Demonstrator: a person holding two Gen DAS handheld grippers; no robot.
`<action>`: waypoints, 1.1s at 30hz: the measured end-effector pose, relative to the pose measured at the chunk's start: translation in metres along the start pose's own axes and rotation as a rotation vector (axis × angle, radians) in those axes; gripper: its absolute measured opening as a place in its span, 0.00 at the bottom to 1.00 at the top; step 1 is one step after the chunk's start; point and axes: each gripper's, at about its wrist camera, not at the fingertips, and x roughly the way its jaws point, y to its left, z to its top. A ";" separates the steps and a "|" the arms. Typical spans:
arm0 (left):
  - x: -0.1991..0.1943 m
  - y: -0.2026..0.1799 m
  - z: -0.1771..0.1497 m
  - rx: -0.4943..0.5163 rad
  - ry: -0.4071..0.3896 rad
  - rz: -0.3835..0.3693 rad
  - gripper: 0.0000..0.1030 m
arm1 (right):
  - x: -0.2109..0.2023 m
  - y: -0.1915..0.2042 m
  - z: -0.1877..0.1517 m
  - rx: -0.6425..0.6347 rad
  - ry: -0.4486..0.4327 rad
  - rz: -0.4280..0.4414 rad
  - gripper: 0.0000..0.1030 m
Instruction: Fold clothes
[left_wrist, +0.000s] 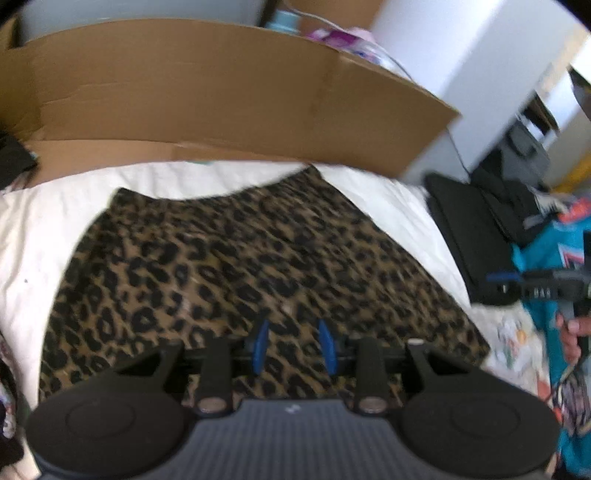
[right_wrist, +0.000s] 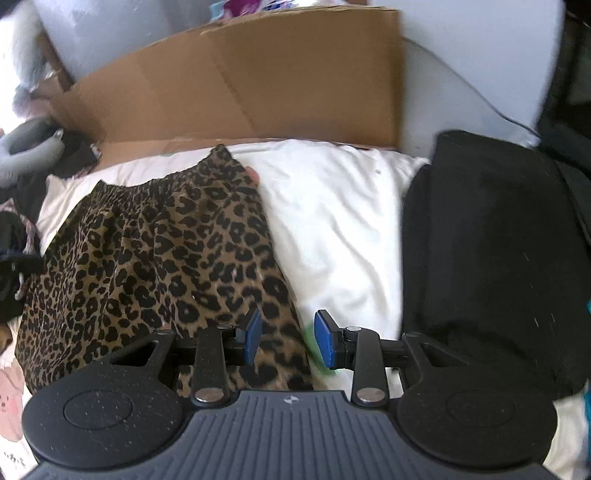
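Under left hand-held gripper (left_wrist: 294, 345), leopard-print garment (left_wrist: 236, 273) near edge hidden.

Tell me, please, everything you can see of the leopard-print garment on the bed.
The leopard-print garment is soft tan fabric with black spots, seemingly a skirt: a narrower gathered band lies at the far end and it flares wider toward the cameras. It lies spread mostly flat, lightly wrinkled, on the white bedding, its far end near the cardboard box. The left gripper hangs over its near part, and the right gripper over its right edge; both are open, and neither grips it.
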 end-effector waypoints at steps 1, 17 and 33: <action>-0.001 -0.005 -0.002 0.019 0.013 0.000 0.32 | -0.005 -0.003 -0.007 0.020 -0.009 -0.001 0.37; 0.015 -0.079 -0.005 0.268 0.229 0.002 0.34 | -0.020 -0.046 -0.107 0.187 -0.004 -0.019 0.38; 0.041 -0.152 -0.110 0.409 0.368 0.003 0.46 | 0.014 -0.050 -0.139 0.247 -0.052 0.059 0.38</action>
